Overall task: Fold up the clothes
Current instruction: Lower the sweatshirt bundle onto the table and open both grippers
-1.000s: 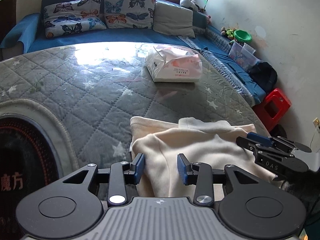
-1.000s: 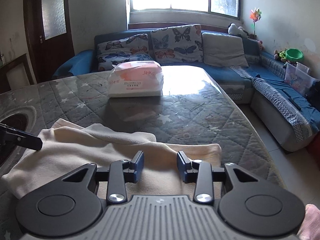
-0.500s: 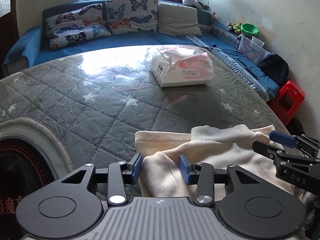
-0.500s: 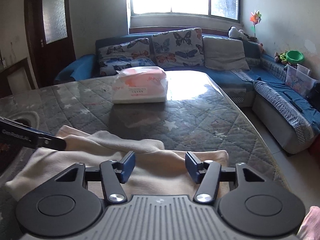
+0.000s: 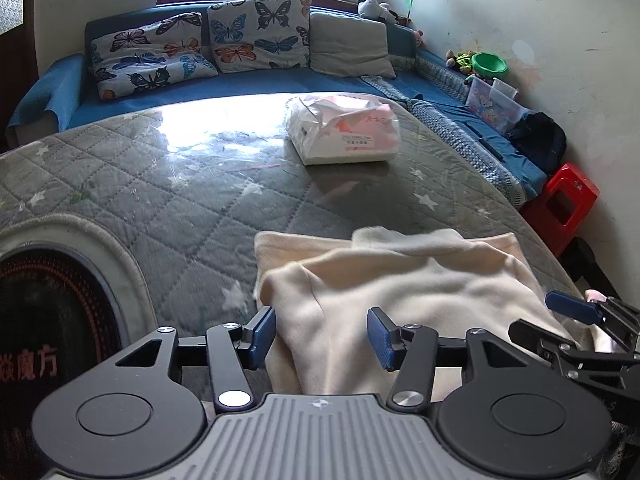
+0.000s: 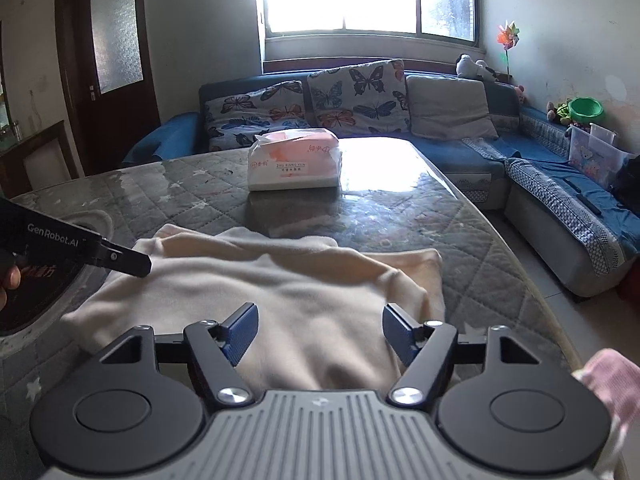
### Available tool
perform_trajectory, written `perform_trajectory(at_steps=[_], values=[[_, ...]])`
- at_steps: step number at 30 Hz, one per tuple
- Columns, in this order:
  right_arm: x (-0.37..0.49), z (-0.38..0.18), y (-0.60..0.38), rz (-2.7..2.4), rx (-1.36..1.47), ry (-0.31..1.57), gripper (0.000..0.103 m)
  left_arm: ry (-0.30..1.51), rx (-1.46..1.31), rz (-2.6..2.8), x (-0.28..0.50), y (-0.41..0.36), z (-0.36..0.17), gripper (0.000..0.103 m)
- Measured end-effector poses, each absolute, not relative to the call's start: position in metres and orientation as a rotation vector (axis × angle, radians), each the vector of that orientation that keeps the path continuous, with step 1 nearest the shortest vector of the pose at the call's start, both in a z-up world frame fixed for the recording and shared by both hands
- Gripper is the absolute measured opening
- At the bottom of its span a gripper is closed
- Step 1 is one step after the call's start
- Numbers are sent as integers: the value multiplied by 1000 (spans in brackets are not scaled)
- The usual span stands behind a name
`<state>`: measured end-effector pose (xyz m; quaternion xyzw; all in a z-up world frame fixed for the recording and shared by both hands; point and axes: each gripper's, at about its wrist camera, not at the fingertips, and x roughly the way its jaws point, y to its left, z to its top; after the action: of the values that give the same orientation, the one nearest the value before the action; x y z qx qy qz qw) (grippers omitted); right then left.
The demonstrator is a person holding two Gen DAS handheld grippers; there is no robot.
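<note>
The counter (image 6: 472,240) is running out to its right edge at the right of the right wrist frame, with floor and a blue sofa (image 6: 560,184) lying beyond it; the quilted top is lying bare through the middle of both frames, between the cream garment (image 5: 400,280) and the tissue pack (image 5: 344,132); in the left wrist frame a dark round inset (image 5: 48,312) is filling the lower left; a clear plastic bin (image 5: 496,100) is sitting on the sofa at the upper right, and I cannot tell what it is holding; a green bowl (image 5: 489,65) is sitting just behind it. The cream garment is lying folded on the counter in the lower centre of both frames, close to the near edge. I am holding my left claw (image 5: 322,332) spread wide over the garment's left part, gripping nothing; whether its pads (image 5: 262,334) are touching the cloth I cannot tell. I am holding my right claw (image 6: 320,328) spread wide too, above the garment's right part, gripping nothing; a pink cloth (image 6: 612,384) is showing at the lower right corner.
</note>
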<state>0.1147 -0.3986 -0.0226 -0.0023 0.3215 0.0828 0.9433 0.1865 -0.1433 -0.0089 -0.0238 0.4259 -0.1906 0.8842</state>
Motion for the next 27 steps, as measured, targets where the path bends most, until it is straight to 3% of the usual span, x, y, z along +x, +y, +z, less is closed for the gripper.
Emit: perform_trajectory(at_steps=[20,27], values=[[85,-32,-411,145,44,661,76,903,-35,-375,132,-137,-14,65],[74,-30,-405,162,26,652,86,905,-56,-353,114,-119,-15,69]])
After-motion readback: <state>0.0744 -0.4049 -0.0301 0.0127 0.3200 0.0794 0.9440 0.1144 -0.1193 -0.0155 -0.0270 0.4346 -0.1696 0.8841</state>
